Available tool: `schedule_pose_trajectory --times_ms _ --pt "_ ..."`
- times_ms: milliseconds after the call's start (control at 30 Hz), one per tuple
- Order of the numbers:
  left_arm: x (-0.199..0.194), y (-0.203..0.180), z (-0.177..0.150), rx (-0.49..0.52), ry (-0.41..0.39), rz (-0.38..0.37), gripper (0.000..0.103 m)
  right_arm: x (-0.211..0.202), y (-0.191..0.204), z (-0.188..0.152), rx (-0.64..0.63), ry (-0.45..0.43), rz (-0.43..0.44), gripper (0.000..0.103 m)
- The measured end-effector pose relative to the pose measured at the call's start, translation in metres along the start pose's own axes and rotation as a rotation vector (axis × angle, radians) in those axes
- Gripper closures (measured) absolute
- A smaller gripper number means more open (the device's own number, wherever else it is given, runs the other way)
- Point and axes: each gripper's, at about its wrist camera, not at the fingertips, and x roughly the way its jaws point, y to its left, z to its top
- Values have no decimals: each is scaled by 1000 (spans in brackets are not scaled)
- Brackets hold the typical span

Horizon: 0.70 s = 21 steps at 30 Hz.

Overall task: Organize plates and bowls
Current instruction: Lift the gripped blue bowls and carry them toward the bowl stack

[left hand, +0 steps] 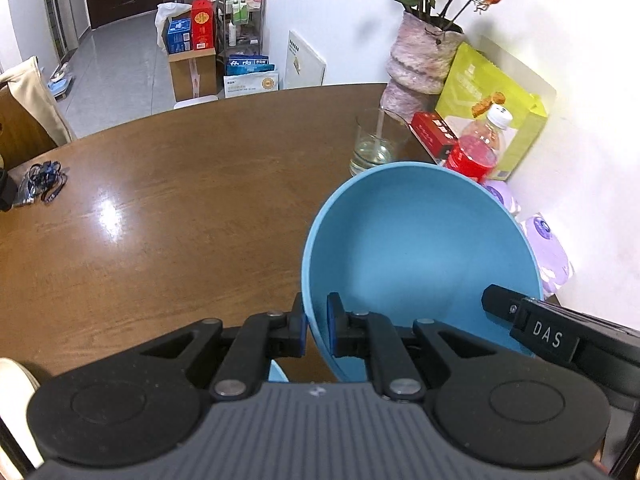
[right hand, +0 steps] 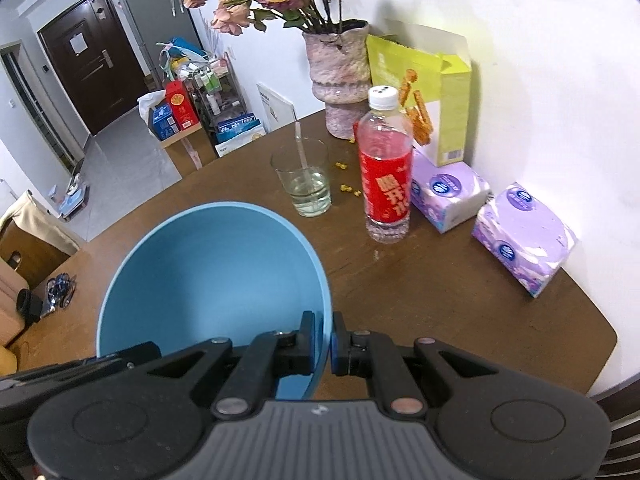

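Note:
A large light-blue bowl (left hand: 420, 256) hangs tilted above the brown table (left hand: 180, 208), held from both sides. My left gripper (left hand: 316, 328) is shut on its left rim, one pad outside and one inside. In the right wrist view the same blue bowl (right hand: 212, 276) fills the lower left, and my right gripper (right hand: 325, 340) is shut on its right rim. The right gripper's black body (left hand: 560, 332) shows at the bowl's far edge in the left wrist view. A sliver of another light-blue piece (left hand: 278, 372) peeks out below the left gripper.
Along the wall stand a glass of water with a straw (right hand: 306, 180), a red-labelled bottle (right hand: 386, 172), a vase of dried roses (right hand: 340, 80), a yellow-green box (right hand: 436, 96) and two purple tissue packs (right hand: 524, 240). A lanyard bundle (left hand: 42, 180) lies at the table's left edge. A white rim (left hand: 16, 400) shows lower left.

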Motion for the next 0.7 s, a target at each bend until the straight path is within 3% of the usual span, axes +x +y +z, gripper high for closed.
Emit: schedule_pose_trajectory --times_ms 700 --pt "-23 -10 -68 -99 39 59 93 -20 -16 -43 -90 49 39 96"
